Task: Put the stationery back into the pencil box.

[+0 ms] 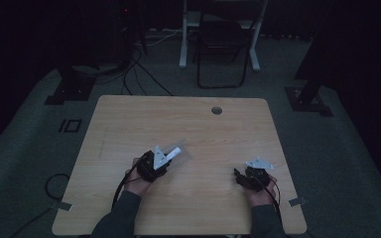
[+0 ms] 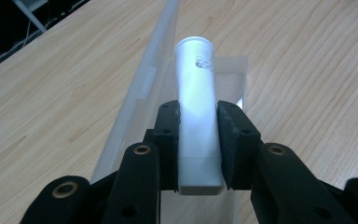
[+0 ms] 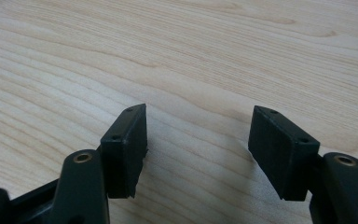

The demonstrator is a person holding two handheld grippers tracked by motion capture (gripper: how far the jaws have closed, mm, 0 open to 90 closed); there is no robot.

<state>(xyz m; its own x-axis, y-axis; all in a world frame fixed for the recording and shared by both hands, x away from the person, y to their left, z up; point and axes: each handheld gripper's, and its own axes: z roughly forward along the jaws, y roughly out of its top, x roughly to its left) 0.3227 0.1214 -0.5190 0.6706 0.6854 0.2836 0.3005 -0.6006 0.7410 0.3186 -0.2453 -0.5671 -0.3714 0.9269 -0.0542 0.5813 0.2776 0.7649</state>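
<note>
My left gripper is shut on a white tube that points away from me, its round cap end farthest out. Beneath the tube lies a clear plastic box with an upright side wall. In the high view the left gripper is at the table's centre left, and the white tube sticks out up and to the right. My right gripper stands open just above bare wood with nothing between its jaws. It sits near the front right of the table in the high view.
The wooden table has a round cable hole near its far edge. A folding chair and white desk legs stand beyond it on the carpet. Cables trail over the floor at the left. The room is dim.
</note>
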